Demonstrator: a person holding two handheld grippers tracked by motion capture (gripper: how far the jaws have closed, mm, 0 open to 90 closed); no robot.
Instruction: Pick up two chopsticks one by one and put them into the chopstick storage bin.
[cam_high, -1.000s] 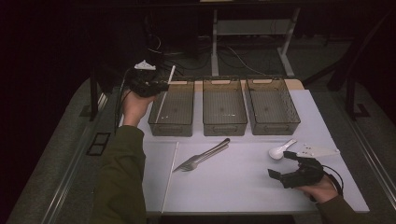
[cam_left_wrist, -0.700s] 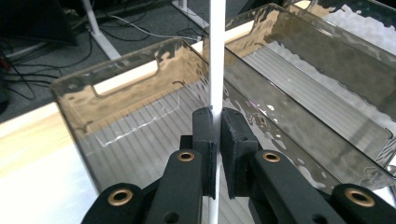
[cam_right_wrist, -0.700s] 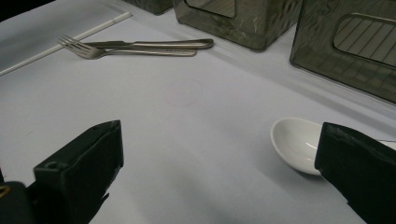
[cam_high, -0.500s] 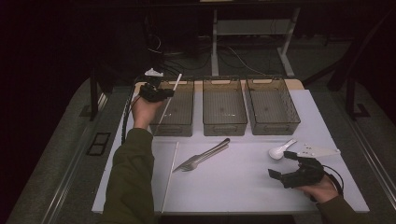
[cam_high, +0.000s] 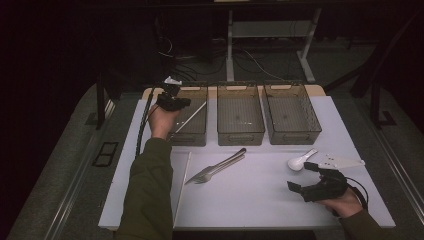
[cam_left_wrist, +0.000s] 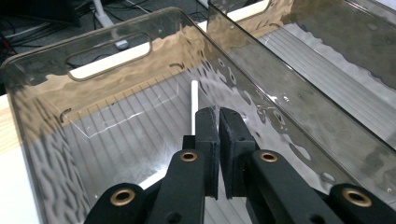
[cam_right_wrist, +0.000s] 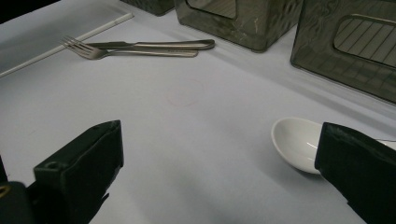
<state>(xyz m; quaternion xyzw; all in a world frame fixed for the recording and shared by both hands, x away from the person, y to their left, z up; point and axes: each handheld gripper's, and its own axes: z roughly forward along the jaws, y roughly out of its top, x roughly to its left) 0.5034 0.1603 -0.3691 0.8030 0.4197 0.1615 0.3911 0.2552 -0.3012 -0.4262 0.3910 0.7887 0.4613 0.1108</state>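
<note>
My left gripper (cam_high: 188, 103) hovers over the left clear bin (cam_high: 192, 139), its jaws shut on a thin white stick (cam_high: 192, 116). The stick slants down into that bin. In the left gripper view the left gripper (cam_left_wrist: 218, 112) points into the left bin (cam_left_wrist: 112, 60), and the stick (cam_left_wrist: 194, 95) shows just past the left pad. At the table's near right my right gripper (cam_high: 303, 176) rests low and open. A white spoon (cam_right_wrist: 296, 142) lies on the table just inside the right jaw of the right gripper (cam_right_wrist: 219, 172), untouched.
Two more clear bins, middle (cam_high: 240, 137) and right (cam_high: 292, 136), stand in a row behind. A fork and a knife (cam_high: 215, 169) lie side by side mid-table. Another long thin white stick (cam_right_wrist: 65, 44) lies left of the fork.
My left hand has come down and slightly right over the left bin. The stick has tipped from steep to a flatter slant inside the bin. The right hand has stayed put.
</note>
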